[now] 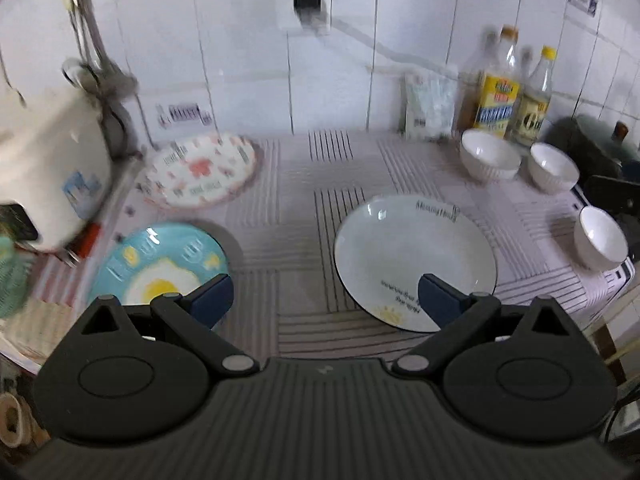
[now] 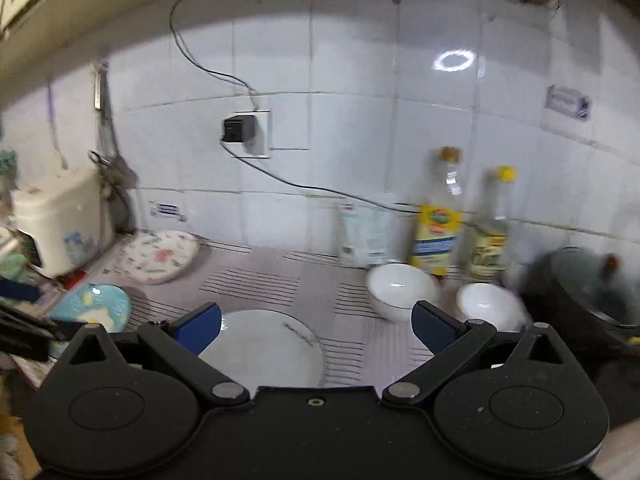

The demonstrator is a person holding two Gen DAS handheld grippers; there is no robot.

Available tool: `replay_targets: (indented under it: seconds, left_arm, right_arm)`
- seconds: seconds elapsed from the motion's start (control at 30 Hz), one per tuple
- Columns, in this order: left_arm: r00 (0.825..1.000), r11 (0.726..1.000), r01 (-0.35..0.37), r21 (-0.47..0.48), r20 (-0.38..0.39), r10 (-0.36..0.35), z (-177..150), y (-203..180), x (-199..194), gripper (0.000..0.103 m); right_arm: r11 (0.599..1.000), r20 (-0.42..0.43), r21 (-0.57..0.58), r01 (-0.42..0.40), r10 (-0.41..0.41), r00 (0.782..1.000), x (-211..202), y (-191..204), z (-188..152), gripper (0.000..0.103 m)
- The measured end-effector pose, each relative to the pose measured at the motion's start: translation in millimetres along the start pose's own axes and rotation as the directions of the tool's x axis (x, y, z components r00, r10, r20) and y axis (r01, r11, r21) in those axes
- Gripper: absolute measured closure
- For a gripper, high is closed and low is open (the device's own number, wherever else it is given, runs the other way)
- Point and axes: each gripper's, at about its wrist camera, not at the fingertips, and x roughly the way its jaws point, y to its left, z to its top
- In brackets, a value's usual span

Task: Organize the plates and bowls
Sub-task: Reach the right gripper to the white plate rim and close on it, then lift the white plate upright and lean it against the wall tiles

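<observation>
On the striped cloth (image 1: pixel 296 200) that covers the counter, the plates and bowls sit spread out. A white plate (image 1: pixel 412 256) with a thin dark rim lies flat in the middle. A blue plate (image 1: pixel 160 256) with a fried egg picture lies at the left, and a pink patterned plate (image 1: pixel 202 170) lies behind it, near the white rice cooker (image 1: pixel 48 168). Three white bowls stand at the right: one bowl (image 1: pixel 490 154) just in front of the two bottles (image 1: pixel 512 92), a second bowl (image 1: pixel 552 166) beside it, and a third bowl (image 1: pixel 600 238) nearer, by itself. The left gripper (image 1: pixel 324 300) hangs over the cloth with its jaws wide apart and nothing in them. The right gripper (image 2: pixel 316 322) is spread wide too, holding nothing, above the white plate.
</observation>
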Motion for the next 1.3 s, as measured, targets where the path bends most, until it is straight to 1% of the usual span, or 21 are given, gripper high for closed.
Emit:
replay_targets:
  seconds: [0.07,0.13,0.17,0.23,0.3,0.33,0.4,0.43,0.47,0.53,0.57,0.6,0.63,0.67,0.7,0.73,0.77,0.87,1.03,1.13,1.3]
  left_arm:
    - [0.998,0.999,0.031,-0.036,-0.050,-0.033,-1.2,-0.3,25.4,0.005]
    - [0.996,0.998,0.042,-0.054,-0.076,-0.046,-3.6,-3.4,46.6,0.006]
    - [0.995,0.997,0.044,-0.057,-0.092,-0.049,-4.4,-5.3,56.3,0.008]
    - [0.991,0.996,0.048,-0.072,-0.123,-0.056,-6.6,-6.9,73.8,0.011]
    - [0.986,0.993,0.060,-0.105,-0.148,-0.075,-8.5,-6.3,87.6,0.015]
    - [0.984,0.991,0.057,-0.119,-0.160,-0.076,-8.8,-5.9,94.6,0.015]
    - [0.978,0.988,0.050,-0.145,-0.192,-0.078,-8.9,-4.9,107.7,0.020]
    - [0.975,0.986,0.048,-0.158,-0.209,-0.081,-8.4,-4.6,114.1,0.022]
    - [0.972,0.985,0.041,-0.165,-0.224,-0.078,-8.1,-4.7,119.1,0.029]
    - [0.964,0.984,0.039,-0.174,-0.254,-0.083,-6.6,-5.7,128.7,0.035]
    - [0.959,0.984,0.046,-0.170,-0.268,-0.091,-7.0,-7.5,134.2,0.042]
    - [0.955,0.986,0.041,-0.162,-0.283,-0.086,-8.0,-9.9,139.9,0.053]
    - [0.948,0.987,0.025,-0.158,-0.309,-0.073,-8.9,-12.7,146.0,0.056]
    - [0.944,0.986,0.032,-0.166,-0.320,-0.085,-10.1,-14.1,149.3,0.060]
    - [0.943,0.983,0.045,-0.175,-0.319,-0.100,-9.8,-15.8,150.2,0.068]
    - [0.943,0.983,0.055,-0.173,-0.314,-0.108,-9.2,-18.6,150.6,0.071]
    - [0.945,0.985,0.058,-0.162,-0.308,-0.106,-9.2,-20.7,151.3,0.077]
    - [0.951,0.984,0.041,-0.172,-0.297,-0.092,-10.1,-23.2,153.1,0.077]
    - [0.950,0.961,0.035,-0.275,-0.290,-0.118,-11.5,-15.3,157.8,0.074]
    - [0.954,0.962,0.019,-0.271,-0.283,-0.099,-12.0,-19.0,156.4,0.074]
    - [0.959,0.967,0.013,-0.254,-0.270,-0.084,-9.5,-24.0,145.5,0.075]
  right_arm:
    - [0.997,-0.058,0.036,-0.068,0.070,0.996,28.0,-13.8,-3.2,0.001]
    - [0.988,-0.109,0.098,-0.119,0.130,0.986,59.0,-27.4,-13.0,0.002]
    - [0.983,-0.129,0.123,-0.135,0.151,0.980,72.4,-32.2,-19.2,0.006]
    - [0.973,-0.172,0.167,-0.157,0.186,0.967,97.3,-39.8,-36.1,0.011]
    - [0.962,-0.204,0.210,-0.174,0.217,0.955,116.2,-46.1,-49.3,0.013]
    - [0.955,-0.220,0.233,-0.183,0.235,0.947,125.1,-49.3,-57.4,0.016]
    - [0.947,-0.252,0.260,-0.187,0.253,0.934,138.5,-51.9,-70.3,0.021]
    - [0.945,-0.275,0.273,-0.180,0.256,0.927,145.7,-53.8,-76.5,0.025]
    - [0.939,-0.298,0.291,-0.183,0.271,0.915,152.8,-56.6,-82.7,0.030]
    - [0.923,-0.325,0.332,-0.196,0.307,0.895,163.1,-61.0,-91.0,0.036]
    - [0.910,-0.335,0.360,-0.204,0.331,0.882,169.0,-63.4,-96.0,0.043]
    - [0.900,-0.343,0.379,-0.213,0.351,0.871,173.1,-65.2,-98.3,0.047]
    - [0.893,-0.351,0.392,-0.223,0.369,0.861,176.9,-66.5,-99.9,0.055]
    - [0.887,-0.358,0.399,-0.234,0.385,0.851,180.0,-66.9,-101.2,0.063]
    - [0.882,-0.362,0.401,-0.247,0.400,0.842,182.0,-66.9,-102.1,0.068]
    - [0.879,-0.365,0.401,-0.259,0.413,0.835,185.4,-67.4,-102.0,0.076]
    - [0.882,-0.372,0.396,-0.255,0.408,0.834,187.4,-68.4,-102.6,0.083]
    - [0.864,-0.375,0.425,-0.269,0.439,0.817,191.4,-75.9,-104.4,0.083]
    - [0.856,-0.385,0.415,-0.308,0.472,0.793,203.2,-77.7,-103.7,0.083]
    - [0.841,-0.377,0.419,-0.344,0.505,0.776,212.9,-83.2,-101.9,0.083]
    - [0.836,-0.401,0.362,-0.412,0.539,0.741,217.1,-84.5,-95.2,0.081]
